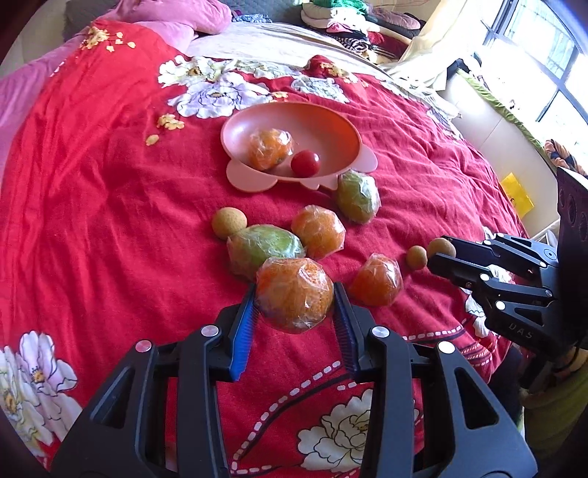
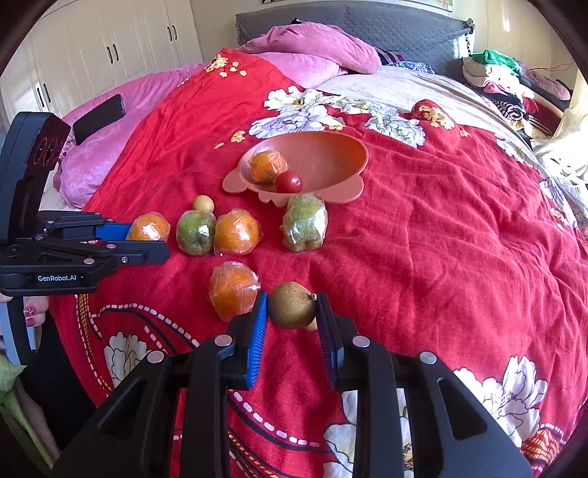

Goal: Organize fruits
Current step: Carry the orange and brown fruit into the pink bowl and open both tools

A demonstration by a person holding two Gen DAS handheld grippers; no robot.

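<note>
A pink bowl on the red bedspread holds a wrapped orange and a small red tomato. My left gripper is shut on a wrapped orange, also seen in the right wrist view. My right gripper is shut on a small brown round fruit, seen in the left wrist view. Loose on the bed lie two wrapped oranges, two wrapped green fruits and two small tan fruits.
Pink pillows and a grey headboard lie at the far end. A pile of clothes sits at the far right. A window and a white cabinet stand beside the bed. White wardrobes stand on the left.
</note>
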